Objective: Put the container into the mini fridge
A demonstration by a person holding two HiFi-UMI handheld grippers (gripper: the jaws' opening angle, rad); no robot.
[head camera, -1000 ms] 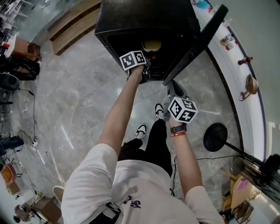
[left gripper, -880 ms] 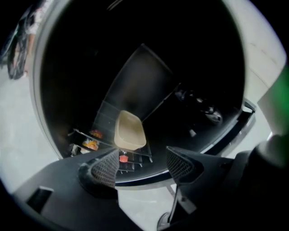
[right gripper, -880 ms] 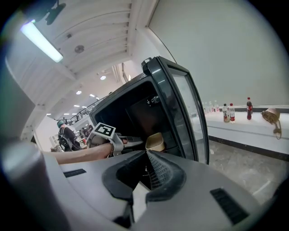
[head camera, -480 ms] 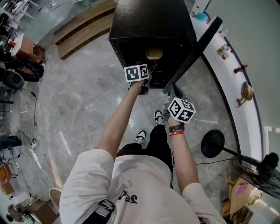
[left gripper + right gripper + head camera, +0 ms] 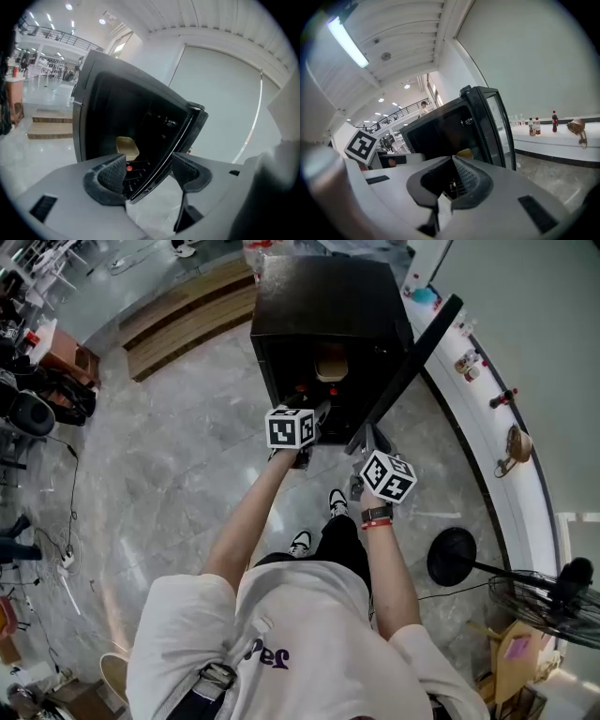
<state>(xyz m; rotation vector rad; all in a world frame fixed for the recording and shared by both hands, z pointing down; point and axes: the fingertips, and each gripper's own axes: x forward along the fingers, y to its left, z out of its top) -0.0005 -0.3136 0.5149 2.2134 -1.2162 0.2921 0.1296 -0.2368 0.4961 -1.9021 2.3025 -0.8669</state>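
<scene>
Left gripper point(image 5: 150, 172) jaws apart, empty. I've backed it out of the opening it was reaching into a second ago. Right gripper point(image 5: 452, 174) jaws together on nothing, just short of the open door point(image 5: 412, 352). Ahead of both, the container point(image 5: 127, 148) sits on a shelf inside the fridge point(image 5: 328, 296). Placement looks done; door probably needs shutting next.

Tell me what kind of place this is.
Probably a large open hall or studio, not a home: polished marble floor, a long white counter with bottles, and a railed upper gallery.
</scene>
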